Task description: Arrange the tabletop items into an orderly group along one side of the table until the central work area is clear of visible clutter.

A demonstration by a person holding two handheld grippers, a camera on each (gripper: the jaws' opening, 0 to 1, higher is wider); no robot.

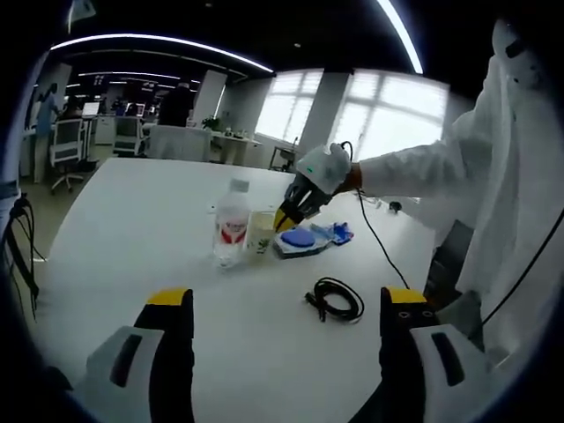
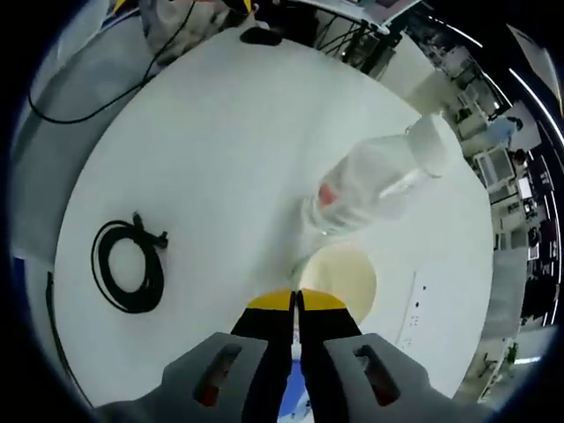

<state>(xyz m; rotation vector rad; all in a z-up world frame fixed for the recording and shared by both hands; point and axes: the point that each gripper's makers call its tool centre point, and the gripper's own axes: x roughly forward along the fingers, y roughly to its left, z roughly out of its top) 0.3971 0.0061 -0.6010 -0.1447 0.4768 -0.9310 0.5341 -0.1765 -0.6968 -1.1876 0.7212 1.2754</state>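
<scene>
A clear water bottle (image 1: 231, 225) with a red label stands near the table's middle. A cream paper cup (image 1: 261, 233) is right beside it. My right gripper (image 1: 284, 216), held by a gloved hand, reaches in from the right to the cup's rim. In the right gripper view the bottle (image 2: 370, 181) and the cup's mouth (image 2: 344, 275) lie just ahead. The right gripper (image 2: 295, 301) has its yellow tips pressed together on the cup's near rim. My left gripper (image 1: 286, 304) stands open over bare table, nothing between its fingers.
A white pad with a blue disc (image 1: 299, 240) and a blue wrapper (image 1: 339, 232) lie right of the cup. A coiled black cable (image 1: 335, 300) (image 2: 130, 264) rests nearer me. A person's white sleeve (image 1: 423, 172) spans the right side. The white table (image 1: 132, 229) has free room at left.
</scene>
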